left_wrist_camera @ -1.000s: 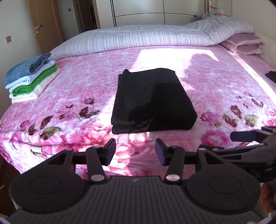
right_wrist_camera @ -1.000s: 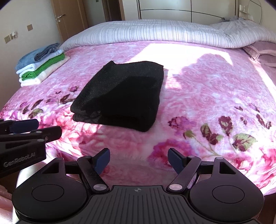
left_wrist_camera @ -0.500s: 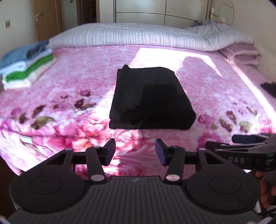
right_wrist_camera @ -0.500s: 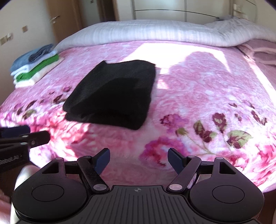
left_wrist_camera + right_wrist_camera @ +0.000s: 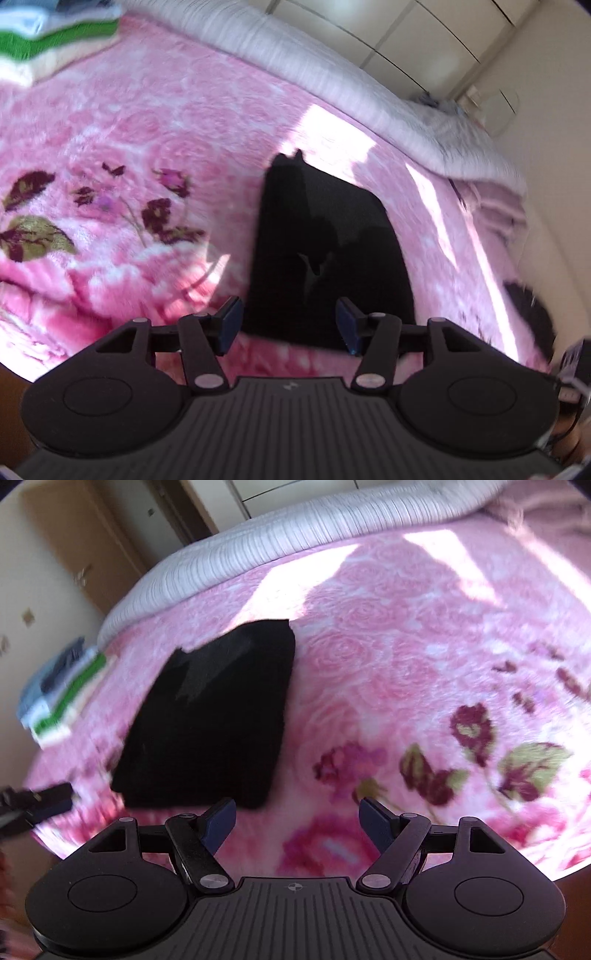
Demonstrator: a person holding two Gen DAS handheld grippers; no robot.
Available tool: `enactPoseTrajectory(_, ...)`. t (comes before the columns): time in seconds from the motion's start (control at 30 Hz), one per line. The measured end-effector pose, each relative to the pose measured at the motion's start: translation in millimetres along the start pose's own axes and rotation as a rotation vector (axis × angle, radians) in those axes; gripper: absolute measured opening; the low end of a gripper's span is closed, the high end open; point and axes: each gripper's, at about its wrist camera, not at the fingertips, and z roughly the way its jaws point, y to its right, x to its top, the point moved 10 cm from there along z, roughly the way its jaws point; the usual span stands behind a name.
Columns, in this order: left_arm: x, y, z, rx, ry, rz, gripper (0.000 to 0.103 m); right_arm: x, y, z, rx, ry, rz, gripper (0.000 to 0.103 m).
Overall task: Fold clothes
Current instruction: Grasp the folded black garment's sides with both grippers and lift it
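Meanwhile, the folded black garment (image 5: 325, 254) lay on the bed's pink floral blanket (image 5: 155, 147), its near edge just ahead of the left tool (image 5: 288, 325). That tool's jaws had just been opening and stood apart, gripping nothing. The right tool (image 5: 297, 821) also gaped, empty, beside the garment's near corner. A stack of folded towels (image 5: 62, 698) sat well apart at the bed's edge.
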Motion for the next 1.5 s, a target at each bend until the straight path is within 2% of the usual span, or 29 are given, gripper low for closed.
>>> enactPoseTrajectory(0.13, 17, -21, 25, -0.059, -0.030, -0.102, 0.052, 25, 11, 12, 0.123, 0.005, 0.159, 0.077)
enactPoseTrajectory(0.3, 19, -37, 55, -0.135, -0.070, -0.248, 0.052, 39, 24, 34, 0.210, -0.017, 0.306, 0.077)
enactPoseTrajectory(0.63, 18, -46, 80, -0.200, -0.103, -0.326, 0.055, 38, 30, 74, 0.320, -0.072, 0.509, 0.077)
enactPoseTrajectory(0.77, 22, -49, 94, -0.193, -0.121, -0.342, 0.055, 48, 30, 83, 0.322, -0.069, 0.515, 0.077)
enactPoseTrajectory(0.97, 35, -43, 115, -0.187, -0.147, -0.311, 0.055, 61, 22, 103, 0.335, -0.075, 0.504, 0.077)
enactPoseTrajectory(1.5, 50, -27, 157, -0.256, -0.199, -0.245, 0.051, 80, 0, 140, 0.392, -0.120, 0.390, 0.074)
